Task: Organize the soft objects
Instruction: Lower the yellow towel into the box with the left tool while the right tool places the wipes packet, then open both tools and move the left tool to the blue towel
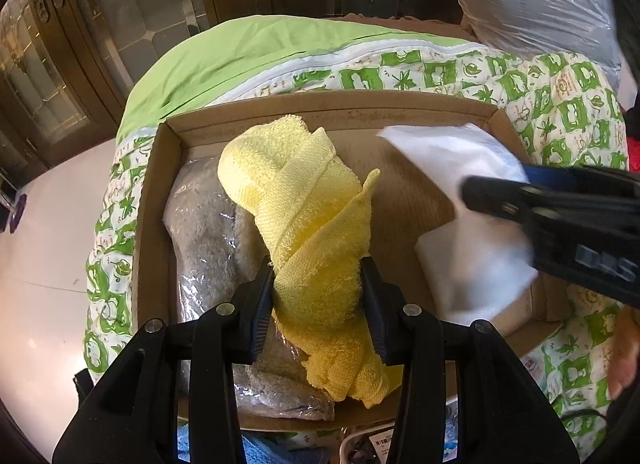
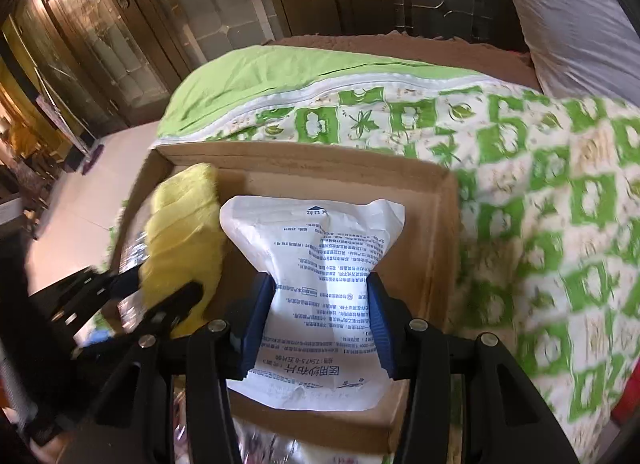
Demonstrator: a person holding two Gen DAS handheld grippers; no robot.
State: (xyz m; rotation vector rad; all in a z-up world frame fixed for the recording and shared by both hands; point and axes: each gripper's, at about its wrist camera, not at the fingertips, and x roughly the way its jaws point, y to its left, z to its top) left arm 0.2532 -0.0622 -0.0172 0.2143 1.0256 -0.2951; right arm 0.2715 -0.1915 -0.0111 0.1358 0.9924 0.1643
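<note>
A green-and-white patterned quilt (image 1: 560,104) fills the upper and right parts of both views, and a shallow cardboard box (image 1: 336,104) sits on it at frame centre. At the left of the box in the left wrist view lies a grey item in clear plastic wrap (image 1: 204,232). Over it, mid-frame, the left gripper (image 1: 318,304) is clamped on a twisted yellow towel (image 1: 296,200), whose loose ends trail both up into the box and down past the jaws. In the right wrist view, lower centre, the right gripper (image 2: 322,320) pinches a white printed packet (image 2: 320,248) at its waist, above the box's right half. The risk, as I judge it, is crowding: both tools converge on one small box, so the towel's dangling tail could drape over the near wall, or the packet could slide out of its narrow pinch onto the quilt.
</note>
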